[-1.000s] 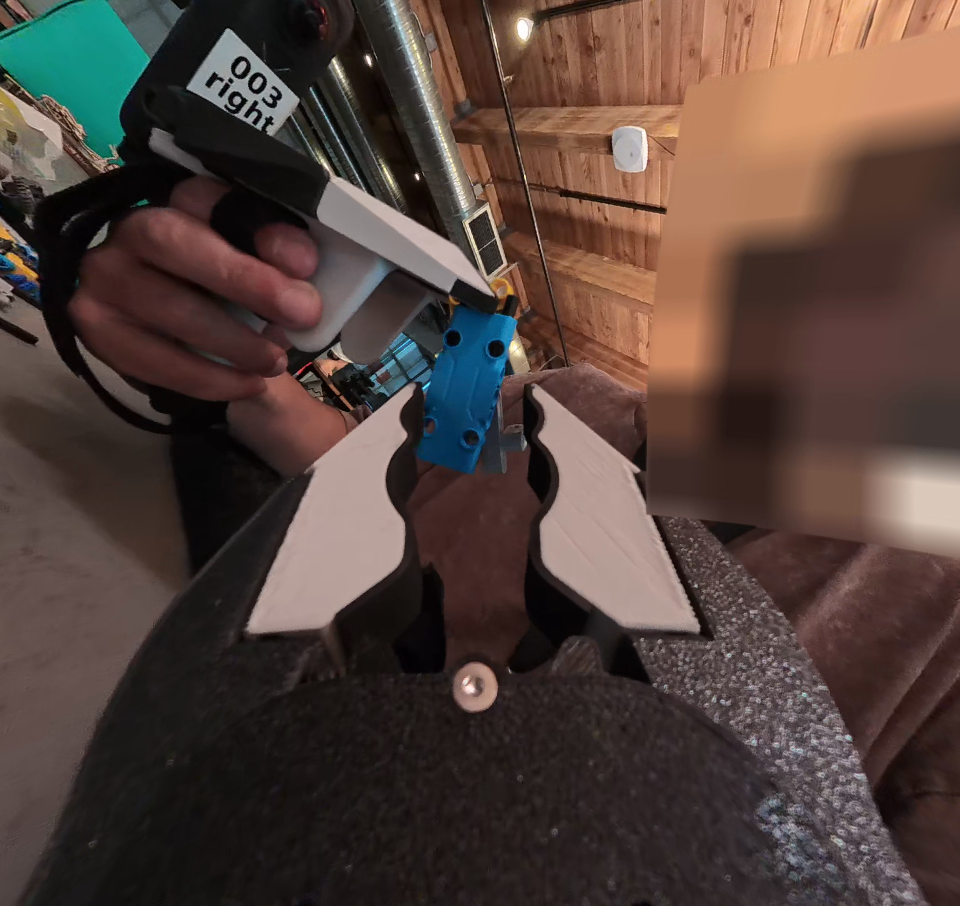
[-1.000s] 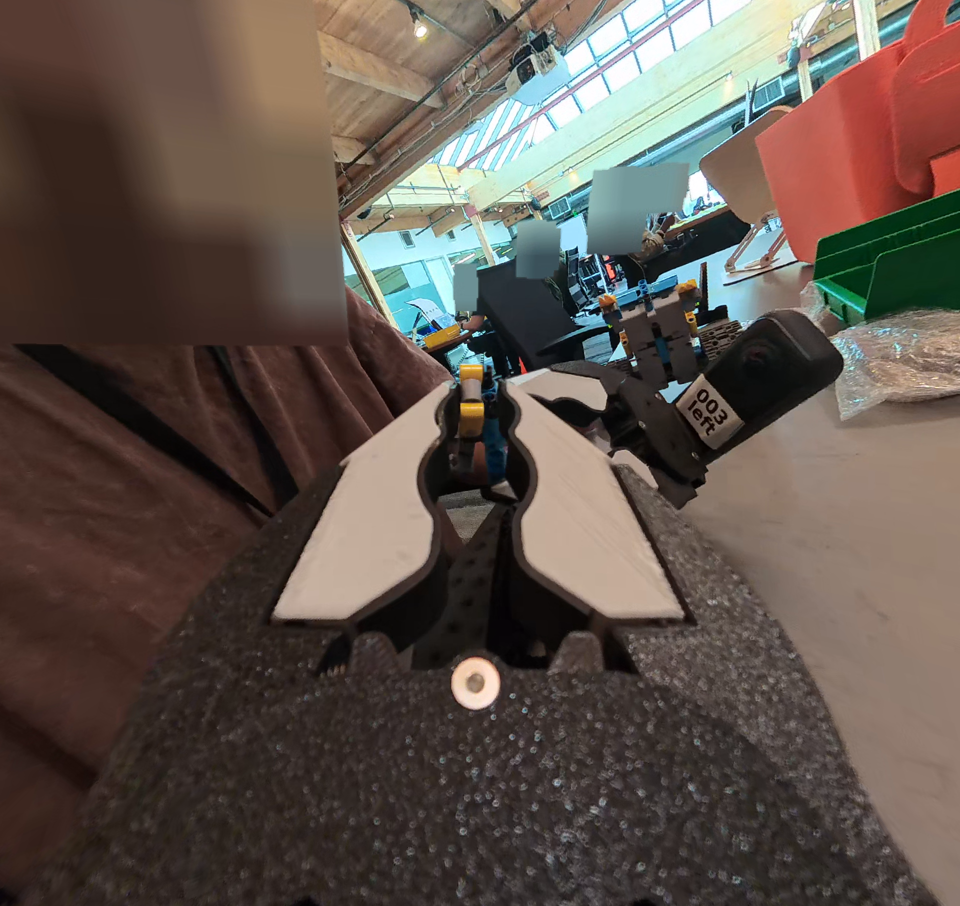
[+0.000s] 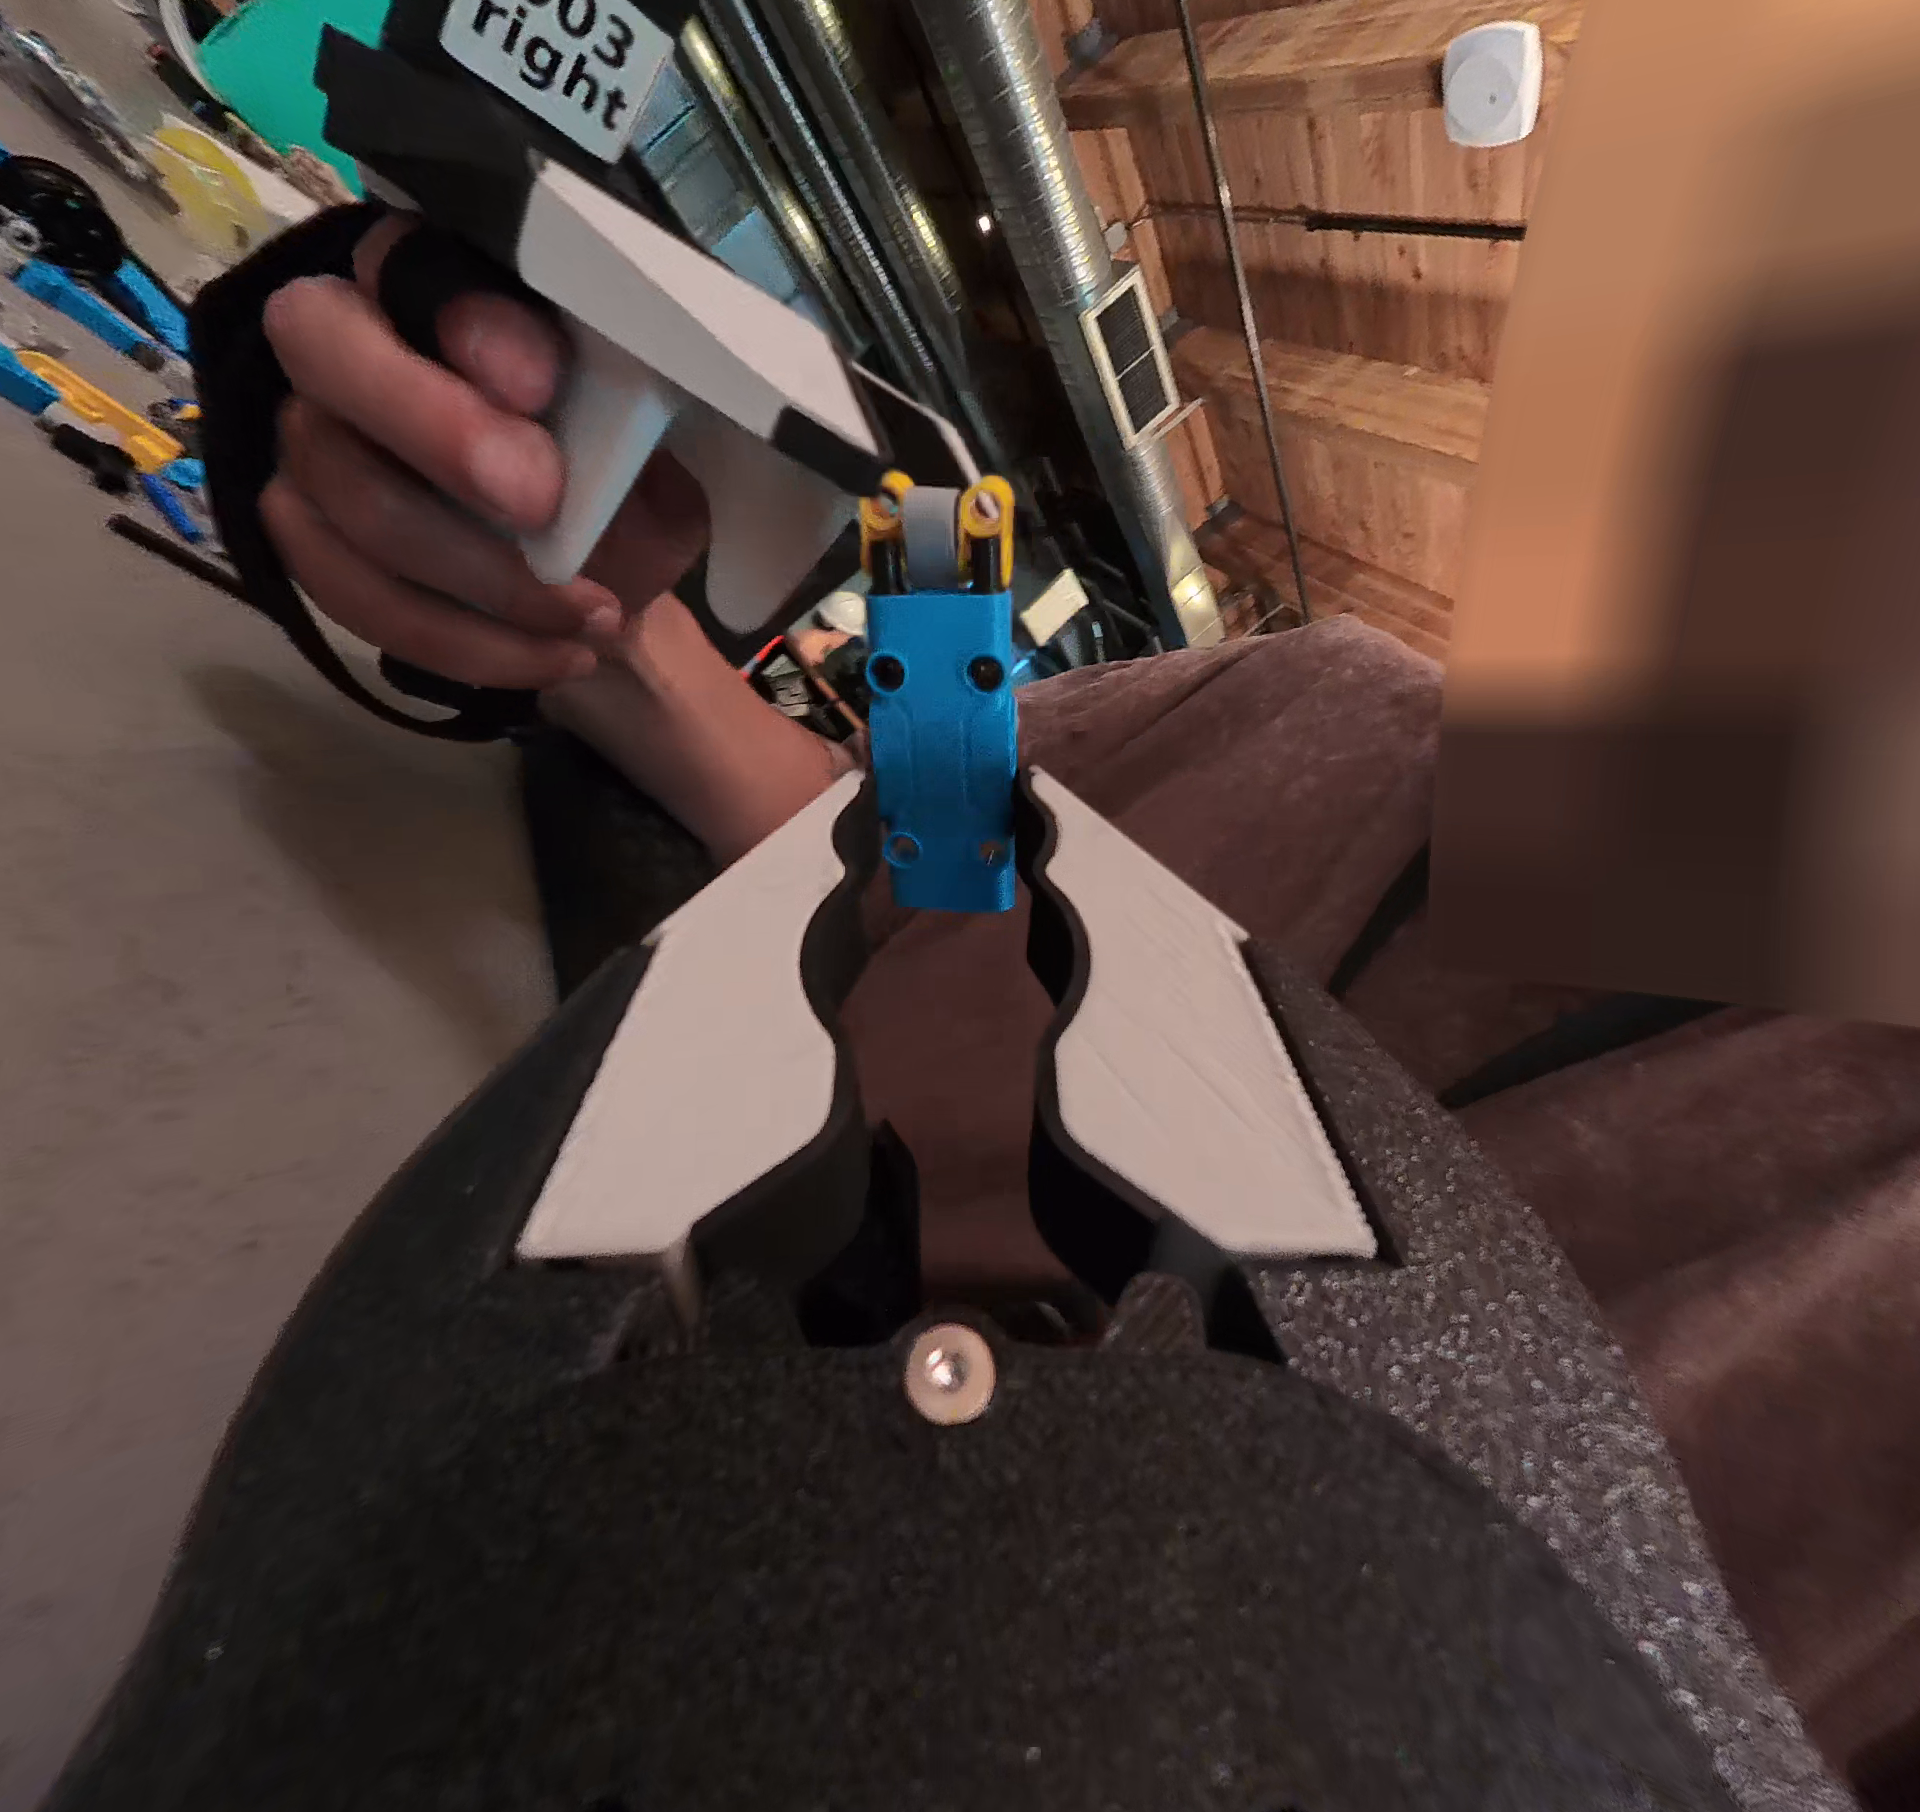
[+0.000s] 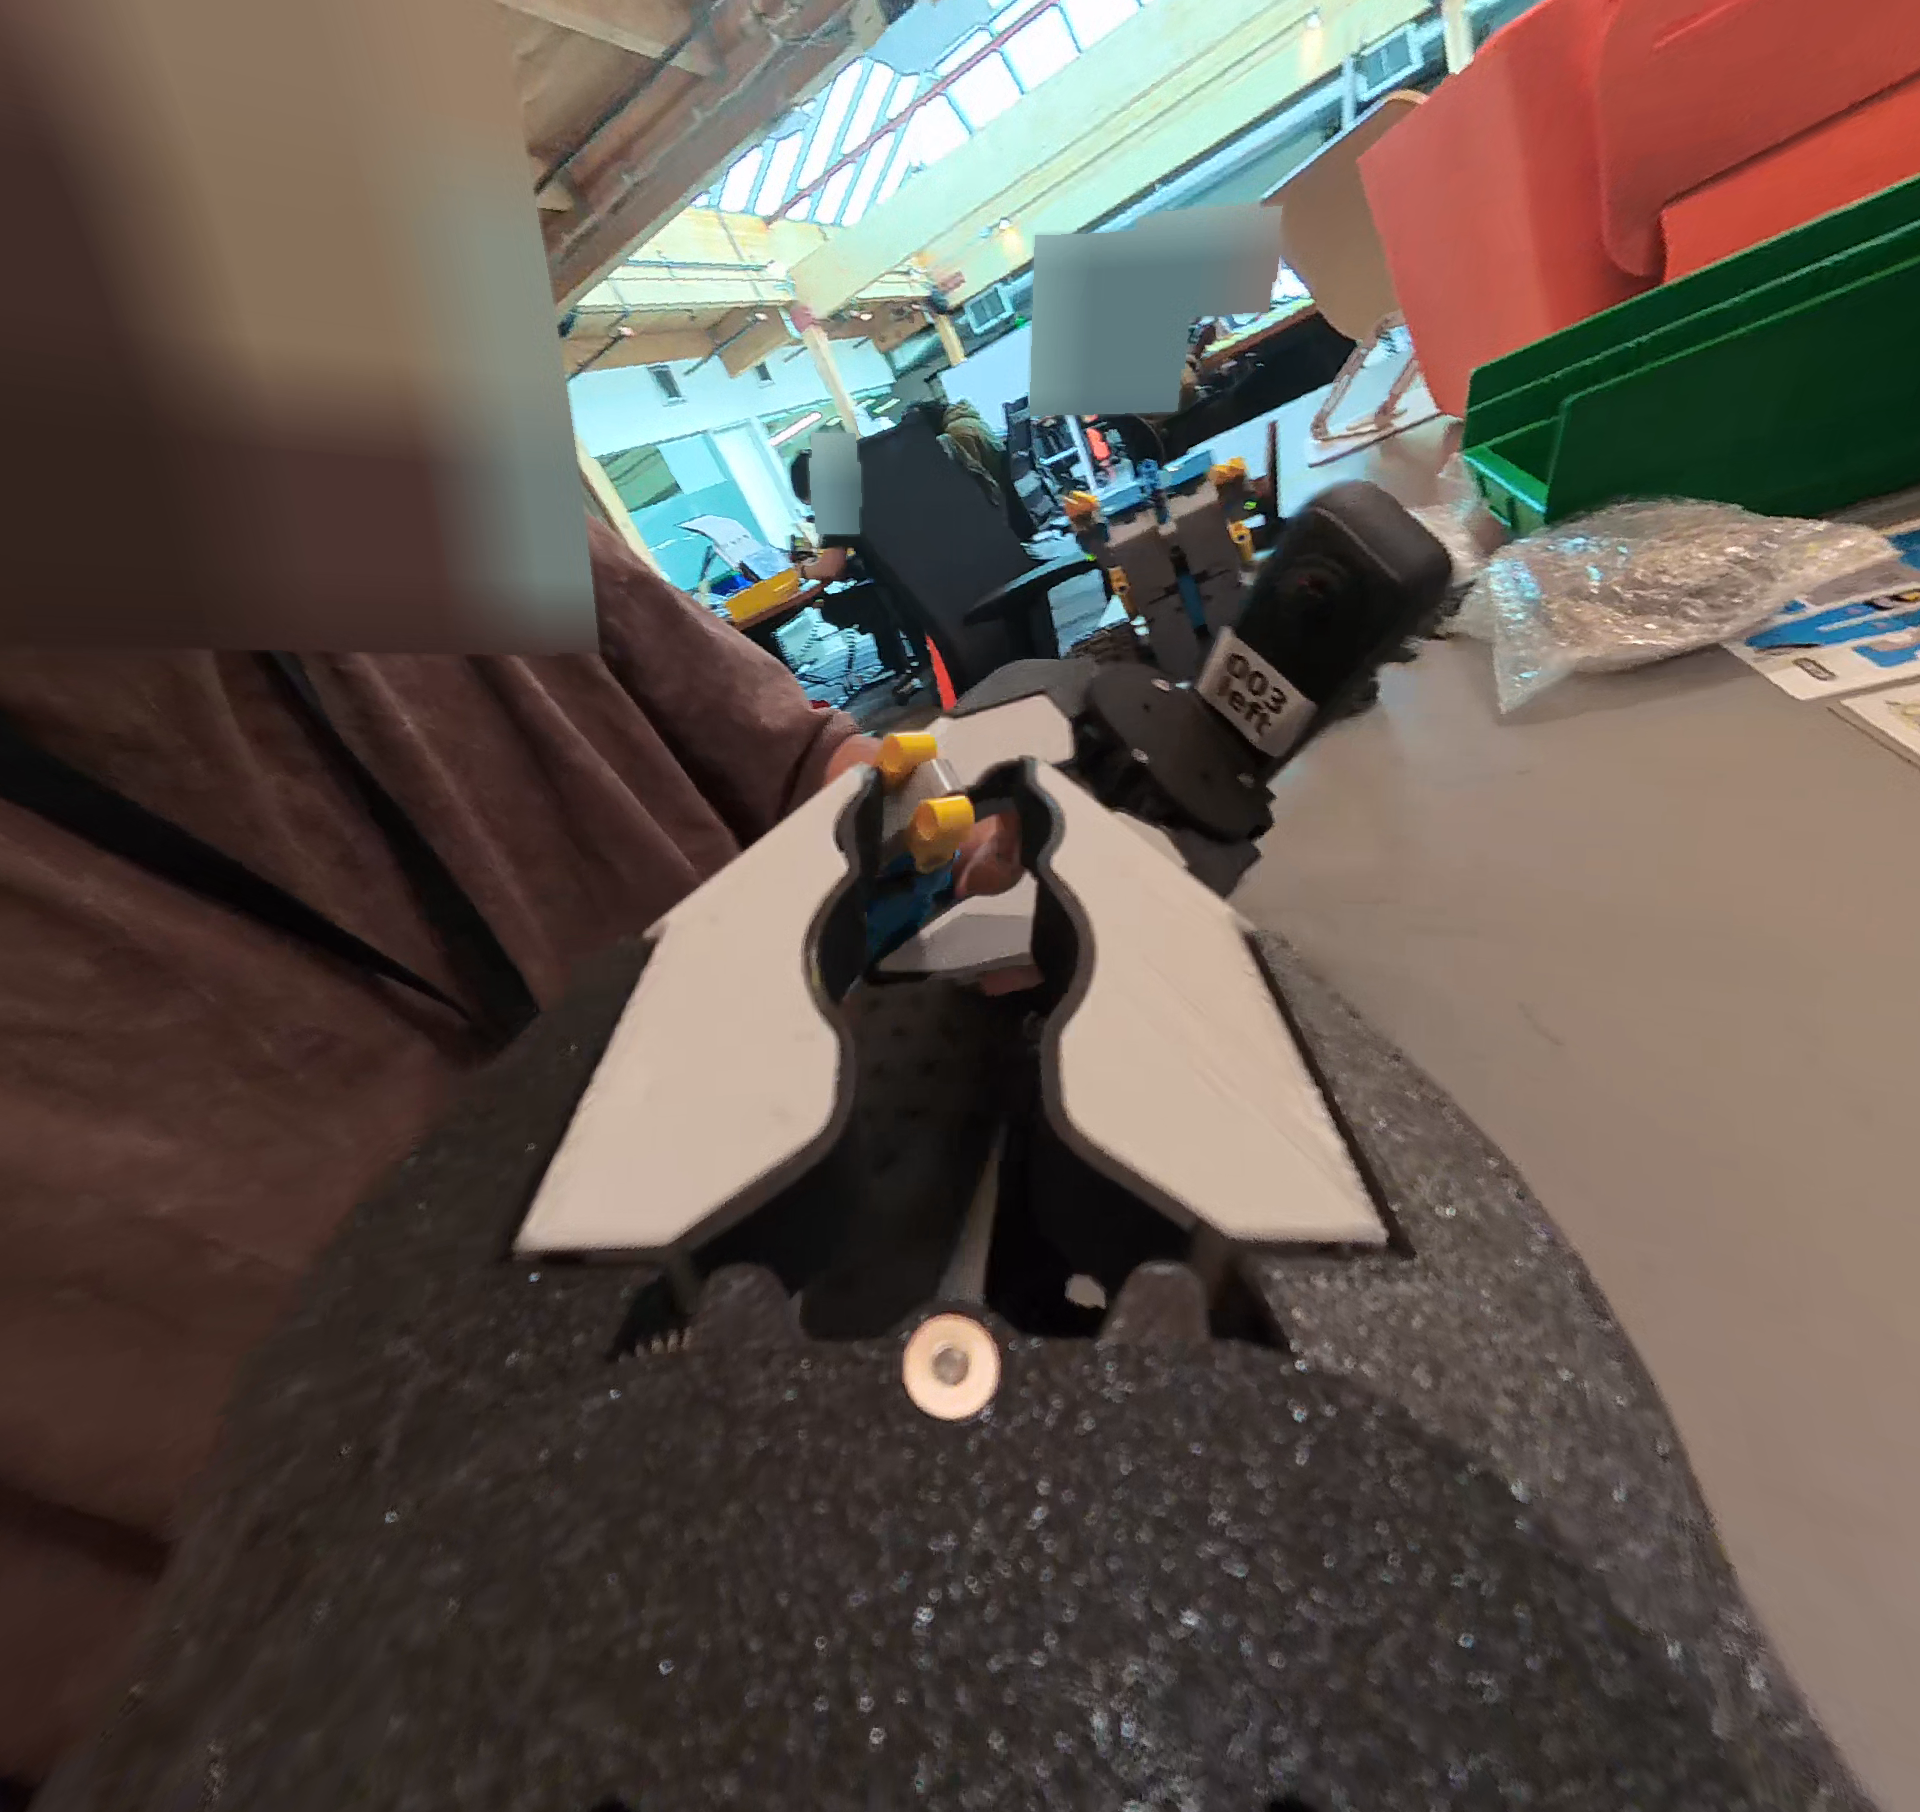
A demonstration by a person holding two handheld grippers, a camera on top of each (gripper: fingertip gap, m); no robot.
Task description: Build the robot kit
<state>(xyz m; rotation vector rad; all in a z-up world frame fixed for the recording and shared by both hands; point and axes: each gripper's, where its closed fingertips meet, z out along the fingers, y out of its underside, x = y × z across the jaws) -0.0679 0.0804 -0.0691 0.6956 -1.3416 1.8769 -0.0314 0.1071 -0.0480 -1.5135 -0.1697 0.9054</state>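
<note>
Left wrist view, frame centre: left gripper point(image 3: 943, 817) jaws clamp a light, rigid blue plastic brick assembly point(image 3: 940, 765), best pinched on flat flanks, as right gripper point(image 4: 940, 827) jaws close on its yellow-pinned end point(image 4: 925, 796).

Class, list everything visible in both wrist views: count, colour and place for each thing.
brick assembly: one, blue body with yellow and grey top, between the two grippers' tips
bin: green, count unclear, far right on the table
plastic bag: one, clear, in front of the bin
brick model: one, mostly grey, behind the left gripper
table: one, grey
duct: one, silver, overhead
left gripper: one, white fingers, closed on the assembly's blue end
right gripper: one, white fingers around the yellow end, grip unclear
hand: one, on the right gripper's handle
</note>
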